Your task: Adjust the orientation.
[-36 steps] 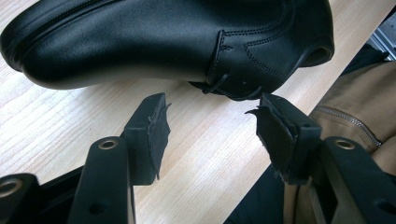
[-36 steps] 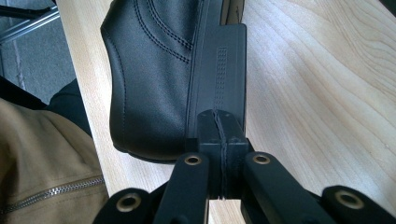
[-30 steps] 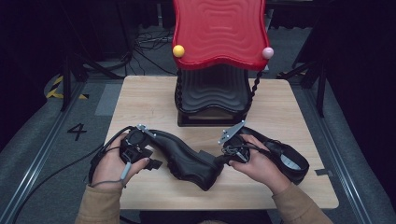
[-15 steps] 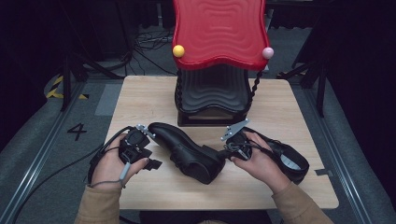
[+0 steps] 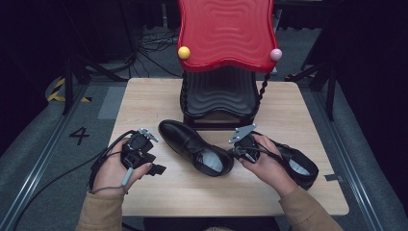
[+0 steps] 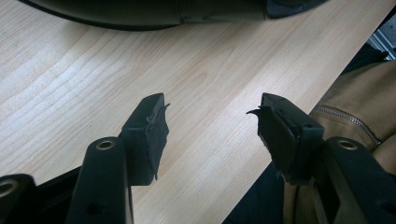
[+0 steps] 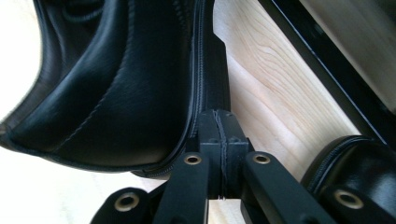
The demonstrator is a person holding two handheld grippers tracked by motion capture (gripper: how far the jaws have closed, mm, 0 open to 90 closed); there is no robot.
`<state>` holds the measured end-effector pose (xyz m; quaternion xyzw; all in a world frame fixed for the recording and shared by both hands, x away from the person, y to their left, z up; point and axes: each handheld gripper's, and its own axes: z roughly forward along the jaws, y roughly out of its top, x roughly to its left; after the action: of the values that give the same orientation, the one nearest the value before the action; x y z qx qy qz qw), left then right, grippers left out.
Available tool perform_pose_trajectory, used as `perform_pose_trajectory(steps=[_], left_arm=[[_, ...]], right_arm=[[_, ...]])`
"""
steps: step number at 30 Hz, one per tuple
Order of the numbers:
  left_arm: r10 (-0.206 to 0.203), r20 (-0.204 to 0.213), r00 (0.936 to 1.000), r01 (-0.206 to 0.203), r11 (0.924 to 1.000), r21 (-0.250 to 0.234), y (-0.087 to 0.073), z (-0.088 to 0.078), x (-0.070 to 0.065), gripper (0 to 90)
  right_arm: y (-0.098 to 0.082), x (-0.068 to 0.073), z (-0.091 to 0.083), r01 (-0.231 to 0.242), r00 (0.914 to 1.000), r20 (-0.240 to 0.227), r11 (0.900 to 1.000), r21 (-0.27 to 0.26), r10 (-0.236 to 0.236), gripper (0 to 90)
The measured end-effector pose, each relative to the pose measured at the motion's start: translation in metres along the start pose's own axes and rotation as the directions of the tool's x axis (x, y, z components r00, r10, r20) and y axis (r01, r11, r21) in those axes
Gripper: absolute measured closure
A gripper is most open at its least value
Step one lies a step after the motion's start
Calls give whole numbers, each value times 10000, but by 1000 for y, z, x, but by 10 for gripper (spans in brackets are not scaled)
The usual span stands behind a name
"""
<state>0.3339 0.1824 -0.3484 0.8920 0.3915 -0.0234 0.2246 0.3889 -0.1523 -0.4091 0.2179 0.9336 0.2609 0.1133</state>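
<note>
Black leather shoe (image 5: 195, 147) on pale woodgrain table (image 5: 154, 103); right gripper (image 7: 223, 135) closed beside heel

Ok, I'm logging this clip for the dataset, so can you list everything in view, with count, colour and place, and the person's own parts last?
Shoe in the middle: one, black leather, upright on the table, toe toward the far left.
Second shoe: one, black, near the right edge, partly behind the right hand.
Stand: one, black ribbed body with a wavy red top, far centre of the table.
Balls: two, yellow and pink, at the red top's front corners.
Table: one, light wood.
Floor marking "4": one, black, left of the table.
Left tool: black, open, above bare table.
Right tool: black, shut beside the middle shoe's heel.
Hands: two, tan sleeves, at the near edge.
</note>
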Motion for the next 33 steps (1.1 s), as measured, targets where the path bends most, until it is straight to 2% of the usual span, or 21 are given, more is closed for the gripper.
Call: perform_pose_trajectory(steps=[7, 10, 17, 23, 24, 26, 28, 29, 30, 32, 33], left_arm=[[-35, 1, 10000, 35, 10000, -34, -1, -1, 0, 424], [-49, 2, 10000, 49, 10000, -4, 0, 0, 0, 424], [2, -4, 10000, -2, 10000, 6, 0, 0, 0, 423], [-43, -48, 10000, 43, 10000, -4, -2, -1, 0, 423], [-94, -28, 10000, 94, 10000, 0, -3, 0, 0, 423], [-127, -51, 9999, 128, 9999, 60, -5, 0, 0, 417], [-156, -25, 9999, 156, 9997, 164, -7, 1, -1, 398], [-156, -25, 9999, 156, 9997, 164, -7, 1, -1, 397], [-153, -11, 9999, 153, 9997, 187, -9, 1, -1, 397], [-210, -6, 9998, 210, 9995, 223, -13, 0, -1, 397], [-210, -6, 9998, 210, 9995, 223, -13, 0, -1, 397]], right_arm=[[-9, -15, 5, -314, 9947, 988, 9992, 266, 287, 853], [-14, -22, 3, -761, 9951, 637, 9971, 24, 758, 808], [-12, -22, -4, -801, 9948, 608, 9965, -237, 814, 759], [-8, -22, -30, -1031, 9943, 149, 9856, -1340, 1060, 695], [-5, -20, -36, -1004, 9949, -91, 9809, -1664, 1003, 682], [0, -15, -41, -740, 9969, -411, 9787, -1915, 674, 654], [5, -10, -40, -399, 9954, -940, 9768, -2104, 204, 622], [5, -10, -40, -399, 9954, -940, 9768, -2104, 204, 622], [7, -8, -38, -311, 9932, -1165, 9767, -2122, 63, 617], [14, -4, -26, 15, 9917, -1266, 9843, -1764, -242, 604], [14, -4, -26, 15, 9917, -1266, 9843, -1764, -242, 604]])
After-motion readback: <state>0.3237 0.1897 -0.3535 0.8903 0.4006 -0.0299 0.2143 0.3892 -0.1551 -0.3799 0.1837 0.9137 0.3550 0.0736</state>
